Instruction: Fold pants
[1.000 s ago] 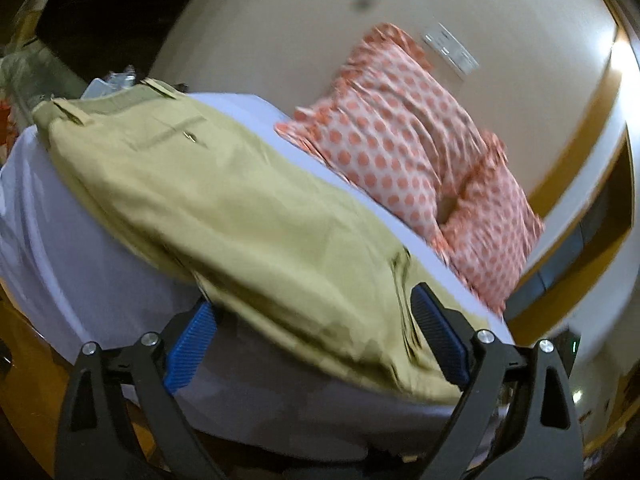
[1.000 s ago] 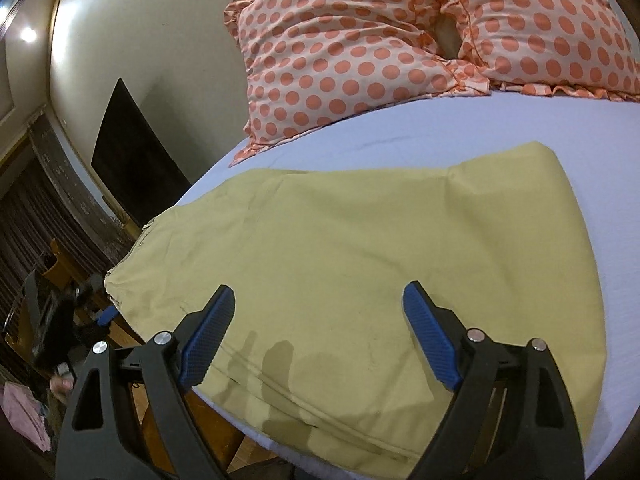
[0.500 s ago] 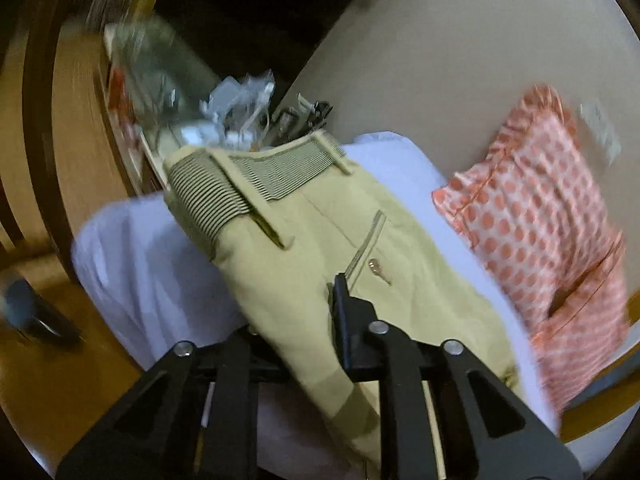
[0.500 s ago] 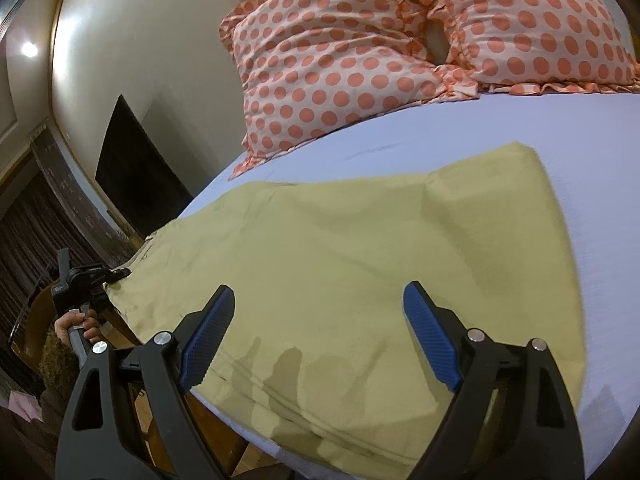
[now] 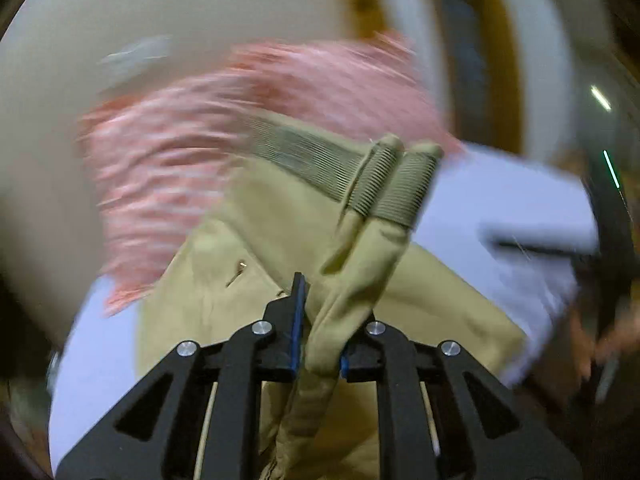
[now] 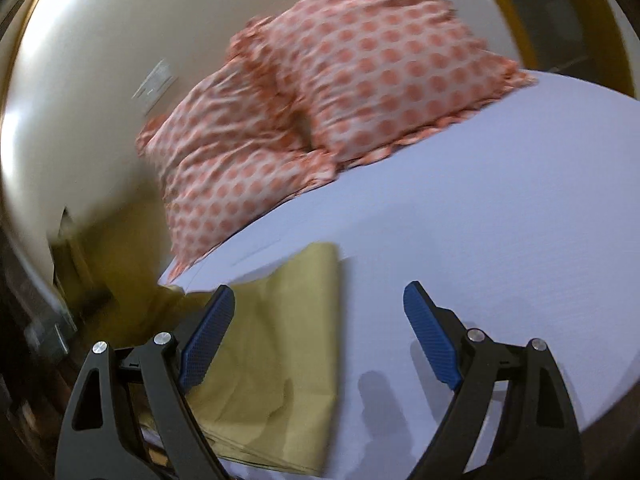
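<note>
The khaki pants [image 5: 248, 240] lie on the white bed sheet [image 5: 492, 200]. My left gripper [image 5: 320, 324] is shut on a bunched fold of the pants near the striped waistband [image 5: 384, 184] and holds that end lifted above the rest. In the right wrist view the pants [image 6: 280, 328] lie flat at the lower left on the sheet [image 6: 480, 240]. My right gripper [image 6: 316, 344] is open and empty, low over the sheet, its left finger over the pants' edge. The left wrist view is blurred.
Two orange polka-dot pillows [image 6: 320, 92] lie at the head of the bed against a cream wall [image 6: 100, 40]. A wall socket plate [image 6: 156, 84] is above them. The bed's near edge drops to dark wooden furniture [image 6: 40, 340] at the left.
My left gripper has closed on the waistband end and swung it up and across toward the pillows. The right gripper has shifted right, so the pants now lie at its left.
</note>
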The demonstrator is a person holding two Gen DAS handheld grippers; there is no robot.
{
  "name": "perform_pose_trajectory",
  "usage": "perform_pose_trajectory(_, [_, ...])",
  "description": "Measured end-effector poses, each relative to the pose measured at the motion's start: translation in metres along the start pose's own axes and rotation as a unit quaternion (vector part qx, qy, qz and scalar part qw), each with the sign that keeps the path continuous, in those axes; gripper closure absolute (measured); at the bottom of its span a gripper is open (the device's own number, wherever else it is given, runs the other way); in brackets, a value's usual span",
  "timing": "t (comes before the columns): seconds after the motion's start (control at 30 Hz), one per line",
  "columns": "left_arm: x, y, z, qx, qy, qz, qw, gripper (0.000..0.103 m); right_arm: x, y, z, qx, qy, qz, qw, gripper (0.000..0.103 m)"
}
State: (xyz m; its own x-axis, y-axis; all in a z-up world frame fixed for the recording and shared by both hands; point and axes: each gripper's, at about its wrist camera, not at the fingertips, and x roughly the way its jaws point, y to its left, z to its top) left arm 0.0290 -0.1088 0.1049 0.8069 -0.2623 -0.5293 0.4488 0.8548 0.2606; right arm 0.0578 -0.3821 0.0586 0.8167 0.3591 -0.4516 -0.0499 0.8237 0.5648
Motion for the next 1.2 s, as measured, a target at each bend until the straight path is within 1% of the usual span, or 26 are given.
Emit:
perform_pose_trajectory(0.03, [0.012, -0.019, -0.008, 0.022, 0.017, -0.016, 0.9995, 0.09, -0.002, -0.005, 0.001, 0.008, 0.002, -0.001, 1.0, 0.015])
perform_pose_trajectory(0.07, [0.027, -0.039, -0.021, 0.043, 0.048, -0.035, 0.9973, 0.09, -0.003, -0.01, 0.002, 0.016, 0.005, -0.002, 1.0, 0.015])
perform_pose_trajectory(0.1, [0.034, -0.048, -0.029, 0.049, 0.061, -0.047, 0.9958, 0.088, -0.001, -0.012, 0.003, 0.018, 0.01, -0.004, 1.0, 0.015])
perform_pose_trajectory(0.13, [0.038, -0.057, -0.039, 0.06, 0.068, -0.04, 0.9951, 0.087, 0.001, -0.013, 0.004, 0.017, 0.016, -0.004, 1.0, 0.015])
perform_pose_trajectory(0.2, [0.034, -0.066, -0.049, 0.082, 0.053, -0.02, 0.995, 0.083, 0.012, -0.01, 0.007, 0.01, 0.038, 0.009, 0.999, 0.015])
perform_pose_trajectory(0.27, [0.026, -0.066, -0.051, 0.086, 0.042, -0.027, 0.9951, 0.081, 0.027, -0.005, 0.009, 0.005, 0.07, 0.034, 0.997, 0.017])
perform_pose_trajectory(0.33, [0.012, -0.06, -0.048, 0.075, 0.031, -0.052, 0.9953, 0.078, 0.043, 0.004, 0.008, -0.01, 0.1, 0.044, 0.994, 0.023])
perform_pose_trajectory(0.37, [0.001, -0.056, -0.047, 0.066, 0.026, -0.067, 0.9952, 0.071, 0.05, 0.007, 0.008, -0.02, 0.111, 0.04, 0.993, 0.027])
perform_pose_trajectory(0.4, [-0.01, -0.045, -0.047, 0.05, 0.018, -0.086, 0.9949, 0.059, 0.057, 0.01, 0.007, -0.028, 0.123, 0.033, 0.991, 0.029])
perform_pose_trajectory(0.43, [-0.02, -0.035, -0.045, 0.035, 0.006, -0.097, 0.9947, 0.051, 0.064, 0.012, 0.007, -0.034, 0.135, 0.027, 0.99, 0.03])
perform_pose_trajectory(0.47, [-0.028, -0.025, -0.044, 0.018, -0.002, -0.101, 0.9947, 0.042, 0.072, 0.013, 0.007, -0.037, 0.149, 0.02, 0.988, 0.033])
perform_pose_trajectory(0.53, [-0.038, 0.014, -0.043, -0.036, -0.006, -0.086, 0.9956, 0.038, 0.083, 0.013, 0.007, -0.042, 0.162, 0.017, 0.986, 0.04])
perform_pose_trajectory(0.57, [-0.036, 0.036, -0.044, -0.066, -0.001, -0.068, 0.9955, 0.037, 0.088, 0.015, 0.006, -0.047, 0.172, 0.022, 0.984, 0.053])
perform_pose_trajectory(0.63, [-0.02, 0.091, -0.052, -0.144, 0.032, -0.016, 0.9889, 0.037, 0.092, 0.016, 0.006, -0.049, 0.182, 0.034, 0.982, 0.057])
perform_pose_trajectory(0.67, [-0.003, 0.125, -0.061, -0.193, 0.066, 0.005, 0.9788, 0.037, 0.093, 0.015, 0.006, -0.048, 0.183, 0.039, 0.981, 0.057])
perform_pose_trajectory(0.7, [0.007, 0.144, -0.067, -0.22, 0.086, 0.012, 0.9716, 0.039, 0.092, 0.012, 0.006, -0.045, 0.183, 0.041, 0.981, 0.057])
perform_pose_trajectory(0.73, [0.018, 0.159, -0.074, -0.243, 0.104, 0.009, 0.9645, 0.039, 0.093, 0.01, 0.006, -0.038, 0.183, 0.045, 0.981, 0.057])
perform_pose_trajectory(0.8, [0.043, 0.18, -0.084, -0.273, 0.144, -0.016, 0.9509, 0.039, 0.093, 0.002, 0.007, -0.015, 0.18, 0.063, 0.982, 0.057])
perform_pose_trajectory(0.9, [0.064, 0.182, -0.088, -0.276, 0.172, -0.05, 0.9444, 0.039, 0.095, 0.002, 0.009, -0.012, 0.179, 0.067, 0.982, 0.058])
perform_pose_trajectory(1.0, [0.084, 0.187, -0.089, -0.295, 0.185, -0.085, 0.9335, 0.036, 0.099, 0.004, 0.011, -0.013, 0.184, 0.072, 0.98, 0.058])
perform_pose_trajectory(1.03, [0.088, 0.191, -0.088, -0.303, 0.181, -0.095, 0.9307, 0.037, 0.1, 0.005, 0.011, -0.015, 0.191, 0.079, 0.978, 0.063])
perform_pose_trajectory(1.07, [0.086, 0.191, -0.088, -0.306, 0.18, -0.098, 0.9295, 0.047, 0.105, 0.004, 0.01, -0.008, 0.211, 0.097, 0.973, 0.083])
perform_pose_trajectory(1.1, [0.086, 0.195, -0.089, -0.315, 0.181, -0.106, 0.9257, 0.072, 0.109, 0.0, 0.009, 0.015, 0.225, 0.122, 0.966, 0.086])
perform_pose_trajectory(1.13, [0.086, 0.196, -0.088, -0.321, 0.18, -0.116, 0.9227, 0.085, 0.109, -0.002, 0.01, 0.026, 0.227, 0.131, 0.965, 0.087])
perform_pose_trajectory(1.17, [0.087, 0.199, -0.085, -0.324, 0.181, -0.124, 0.9202, 0.092, 0.11, -0.003, 0.013, 0.032, 0.229, 0.135, 0.963, 0.089])
perform_pose_trajectory(1.2, [0.089, 0.198, -0.081, -0.321, 0.18, -0.121, 0.922, 0.094, 0.111, -0.002, 0.017, 0.035, 0.229, 0.141, 0.962, 0.09])
